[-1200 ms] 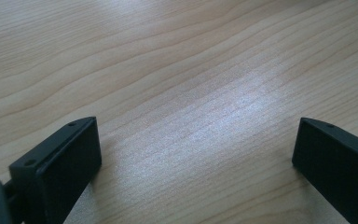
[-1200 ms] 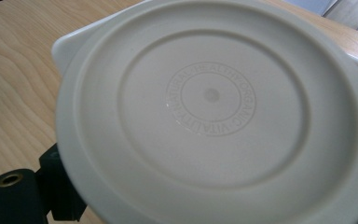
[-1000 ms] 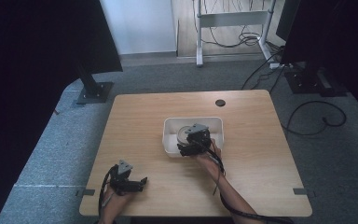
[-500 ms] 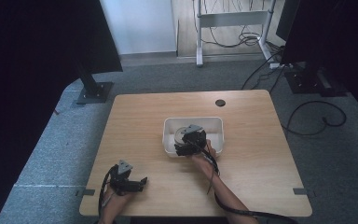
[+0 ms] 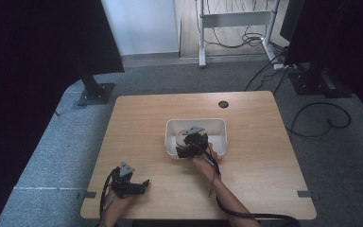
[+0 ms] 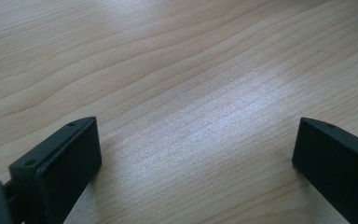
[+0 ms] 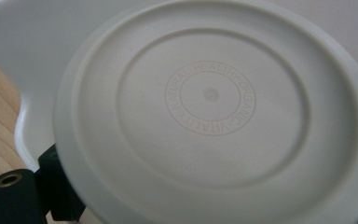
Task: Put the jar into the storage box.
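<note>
A round white lid [image 7: 209, 98] with embossed lettering sits between the jaws of my right gripper [image 7: 209, 200], which is shut on its edge. In the high view the right gripper [image 5: 189, 144] hangs over the front left part of a white rectangular bin [image 5: 217, 122], with the pale lid [image 5: 183, 137] just under it. The bin's wall [image 7: 18, 56] rises behind the lid. My left gripper [image 5: 137, 183] rests low over the table's front left. Its jaws stand wide apart over bare wood, so the left gripper [image 6: 196, 154] is open and holds nothing.
The wooden table [image 5: 264, 165] has a small round cable hole [image 5: 223, 104] near its far edge. Dark monitor stands [image 5: 94, 92] and loose cables [image 5: 321, 118] lie on the grey floor around it.
My right gripper has drifted slightly left over the bin with the lid. The left gripper has stayed put.
</note>
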{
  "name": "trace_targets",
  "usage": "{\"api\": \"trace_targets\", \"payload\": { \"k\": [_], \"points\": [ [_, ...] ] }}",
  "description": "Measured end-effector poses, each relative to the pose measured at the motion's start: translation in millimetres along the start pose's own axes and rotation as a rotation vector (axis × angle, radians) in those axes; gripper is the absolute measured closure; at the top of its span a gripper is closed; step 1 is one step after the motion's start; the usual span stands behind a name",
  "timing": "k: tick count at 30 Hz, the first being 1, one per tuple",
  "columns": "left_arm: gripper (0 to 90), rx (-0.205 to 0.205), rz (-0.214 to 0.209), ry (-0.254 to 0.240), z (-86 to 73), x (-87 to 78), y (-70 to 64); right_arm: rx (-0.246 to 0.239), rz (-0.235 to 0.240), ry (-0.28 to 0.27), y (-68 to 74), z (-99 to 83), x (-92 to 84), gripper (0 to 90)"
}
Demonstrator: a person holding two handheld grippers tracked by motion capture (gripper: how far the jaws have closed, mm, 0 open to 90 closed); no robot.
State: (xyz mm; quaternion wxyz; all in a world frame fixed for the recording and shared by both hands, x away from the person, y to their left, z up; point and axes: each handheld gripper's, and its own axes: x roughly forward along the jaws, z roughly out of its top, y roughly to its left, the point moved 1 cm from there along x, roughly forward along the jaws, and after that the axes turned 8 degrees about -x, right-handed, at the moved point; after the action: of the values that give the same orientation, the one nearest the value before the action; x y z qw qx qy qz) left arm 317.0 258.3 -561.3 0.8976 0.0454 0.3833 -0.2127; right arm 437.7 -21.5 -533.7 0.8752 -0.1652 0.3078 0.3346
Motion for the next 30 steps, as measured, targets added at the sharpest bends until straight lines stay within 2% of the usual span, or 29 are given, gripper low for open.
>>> {"api": "trace_targets", "payload": {
  "k": [5,8,15,30],
  "points": [
    [0.9,0.000,0.000,0.000,0.0,0.0,0.0,0.014,0.025,-0.004,-1.4,-0.6,0.0,3.4],
    [0.9,0.000,0.000,0.000,0.0,0.0,0.0,0.003,0.021,-0.021,-1.8,-0.7,-2.9,1.6],
    [0.9,0.000,0.000,0.000,0.0,0.0,0.0,-0.032,0.016,-0.034,-2.9,1.5,-13.8,1.6],
    [0.9,0.000,0.000,0.000,0.0,0.0,0.0,-0.060,0.038,-0.054,-7.1,-4.5,-29.0,2.3]
  ]
}}
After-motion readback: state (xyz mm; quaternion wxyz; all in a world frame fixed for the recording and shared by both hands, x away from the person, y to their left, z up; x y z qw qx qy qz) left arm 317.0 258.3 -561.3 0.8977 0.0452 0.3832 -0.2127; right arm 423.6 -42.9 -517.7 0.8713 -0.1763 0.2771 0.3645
